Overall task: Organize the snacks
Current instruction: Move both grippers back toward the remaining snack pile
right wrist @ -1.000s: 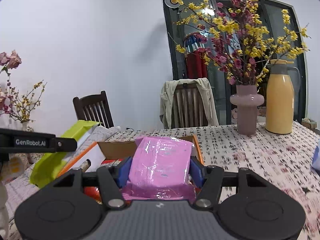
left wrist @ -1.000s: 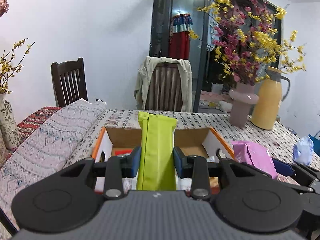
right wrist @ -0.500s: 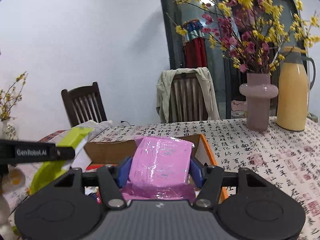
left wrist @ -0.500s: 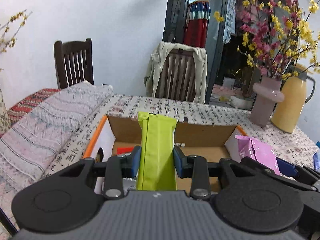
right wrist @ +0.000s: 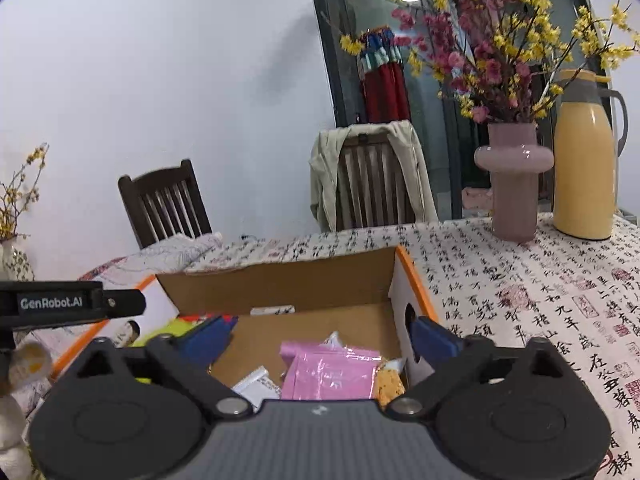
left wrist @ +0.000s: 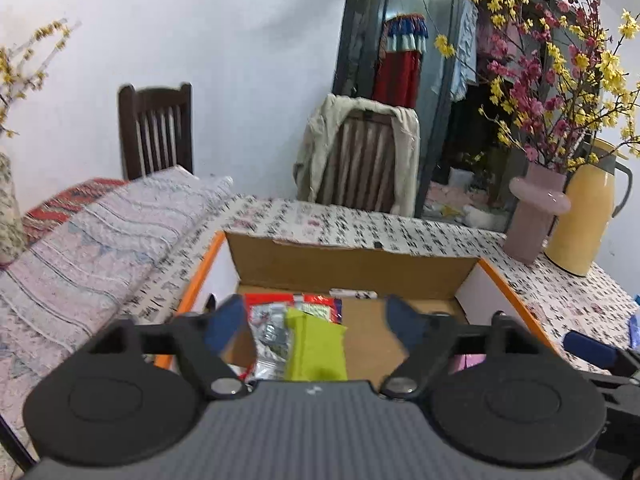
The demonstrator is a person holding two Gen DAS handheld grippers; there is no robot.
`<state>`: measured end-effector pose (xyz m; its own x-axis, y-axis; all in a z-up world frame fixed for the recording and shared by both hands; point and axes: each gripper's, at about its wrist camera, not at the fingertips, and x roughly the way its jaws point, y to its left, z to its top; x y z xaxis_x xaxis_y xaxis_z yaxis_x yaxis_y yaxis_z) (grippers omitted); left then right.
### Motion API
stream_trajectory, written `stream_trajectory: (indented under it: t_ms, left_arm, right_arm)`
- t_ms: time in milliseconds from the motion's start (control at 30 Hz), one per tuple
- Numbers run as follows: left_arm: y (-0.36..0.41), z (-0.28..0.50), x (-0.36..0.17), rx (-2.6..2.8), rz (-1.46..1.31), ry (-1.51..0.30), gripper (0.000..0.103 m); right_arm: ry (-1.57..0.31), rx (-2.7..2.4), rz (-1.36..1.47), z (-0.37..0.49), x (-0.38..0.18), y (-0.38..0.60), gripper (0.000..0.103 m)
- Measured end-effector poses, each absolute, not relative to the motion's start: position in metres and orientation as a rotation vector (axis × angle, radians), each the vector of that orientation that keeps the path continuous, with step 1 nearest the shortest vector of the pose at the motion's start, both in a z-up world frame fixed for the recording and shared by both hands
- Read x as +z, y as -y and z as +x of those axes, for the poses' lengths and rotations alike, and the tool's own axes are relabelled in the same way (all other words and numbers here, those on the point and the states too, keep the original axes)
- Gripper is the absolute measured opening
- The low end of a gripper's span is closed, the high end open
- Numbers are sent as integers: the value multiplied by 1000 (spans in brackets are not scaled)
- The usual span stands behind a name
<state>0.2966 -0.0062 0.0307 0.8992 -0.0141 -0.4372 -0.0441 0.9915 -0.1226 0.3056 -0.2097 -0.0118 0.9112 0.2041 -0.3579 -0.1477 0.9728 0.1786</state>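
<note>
The open cardboard box with orange rims sits on the calligraphy-print tablecloth, directly ahead of and below both grippers. The left gripper is spread wide, released; the lime-green snack pouch lies in the box beneath it. The right gripper gapes too, holding nothing, with the pink foil snack packet lying in the box between its blue fingertips.

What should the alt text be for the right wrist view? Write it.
The right gripper hangs open over a cardboard box, a pink packet lying inside among other snacks. Behind, on the patterned tablecloth, stand a pink vase and yellow jug.
</note>
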Motion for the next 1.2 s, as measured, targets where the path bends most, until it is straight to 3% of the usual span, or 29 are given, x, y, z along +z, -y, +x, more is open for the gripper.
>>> stream_trajectory:
  t_ms: [100,700,1200]
  left_arm:
    - [7,290,34,31,-132,-429,101]
    - [1,226,78,33,-139,-327,103]
    - [-39,176,14,76,-87,-464,103]
  right_arm:
    - [-383,171,157,305,-11,212,103]
    - [-310,140,101,252,19,215,103]
    - [-477,128,75,188,-36,242,103]
